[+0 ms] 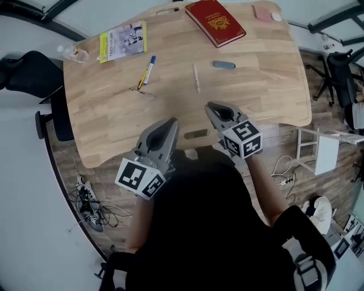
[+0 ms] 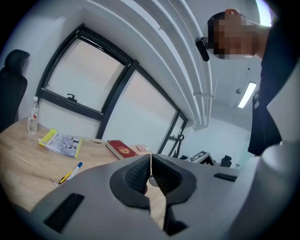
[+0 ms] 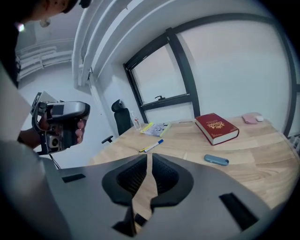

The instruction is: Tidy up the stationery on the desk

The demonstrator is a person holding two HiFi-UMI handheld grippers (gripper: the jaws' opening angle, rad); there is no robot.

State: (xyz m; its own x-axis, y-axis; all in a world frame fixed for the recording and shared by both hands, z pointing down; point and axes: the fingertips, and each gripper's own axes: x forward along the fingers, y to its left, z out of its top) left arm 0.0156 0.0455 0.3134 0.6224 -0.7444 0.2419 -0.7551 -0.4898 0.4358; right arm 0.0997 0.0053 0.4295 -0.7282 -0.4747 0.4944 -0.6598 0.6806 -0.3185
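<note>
On the wooden desk [image 1: 114, 119] lie a red book [image 1: 216, 23], a yellow-edged booklet [image 1: 122, 41], a blue-capped marker [image 1: 149, 69] beside a yellow pencil [image 1: 140, 80], a white pen [image 1: 197, 78] and a grey-blue oblong case [image 1: 223, 64]. Both grippers hover over the desk's near edge, well short of these items. My left gripper [image 1: 172, 121] [image 2: 150, 161] is shut and holds nothing. My right gripper [image 1: 209, 105] [image 3: 147, 161] is also shut and empty. The right gripper view has the book [image 3: 216, 127], the case [image 3: 216, 160] and the marker [image 3: 154, 145] ahead.
A water bottle [image 1: 74, 54] stands at the desk's far left corner. A pink item [image 1: 263, 13] and a small white one [image 1: 276, 17] sit at the far right. A black chair [image 1: 28, 74] is to the left, cables [image 1: 91, 207] lie on the floor, and a white stool [image 1: 318, 150] stands right.
</note>
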